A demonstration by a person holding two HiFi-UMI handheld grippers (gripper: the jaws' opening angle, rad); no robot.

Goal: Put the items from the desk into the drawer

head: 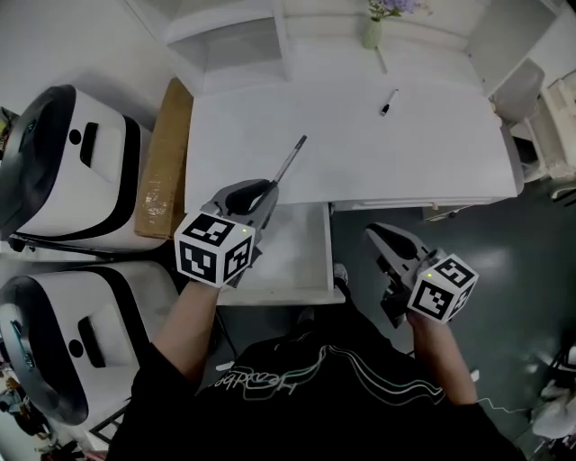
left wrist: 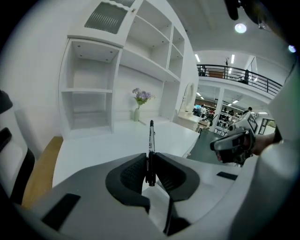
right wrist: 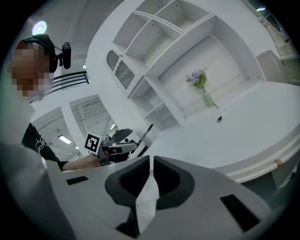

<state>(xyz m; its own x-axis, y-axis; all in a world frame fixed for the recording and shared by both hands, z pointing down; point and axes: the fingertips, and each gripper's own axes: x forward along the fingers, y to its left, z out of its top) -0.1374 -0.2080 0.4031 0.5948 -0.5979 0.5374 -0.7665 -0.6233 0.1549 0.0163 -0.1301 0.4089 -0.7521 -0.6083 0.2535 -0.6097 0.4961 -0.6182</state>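
A black-and-silver pen [head: 290, 160] sticks out forward from my left gripper [head: 268, 194], which is shut on its rear end above the open white drawer [head: 301, 266]. In the left gripper view the pen [left wrist: 151, 140] stands up between the pads [left wrist: 136, 173]. A second pen [head: 389, 102] lies on the white desk [head: 360, 153] at the back right, also visible as a small pen [right wrist: 219, 117] in the right gripper view. My right gripper [head: 385, 238] hangs shut and empty over the dark floor, right of the drawer.
A vase of purple flowers [head: 373, 27] stands at the desk's back by the white shelves [head: 234, 45]. A cardboard box [head: 166, 162] lies left of the desk, beside two white-and-black machines [head: 72, 171]. A chair [head: 526, 90] stands at the right.
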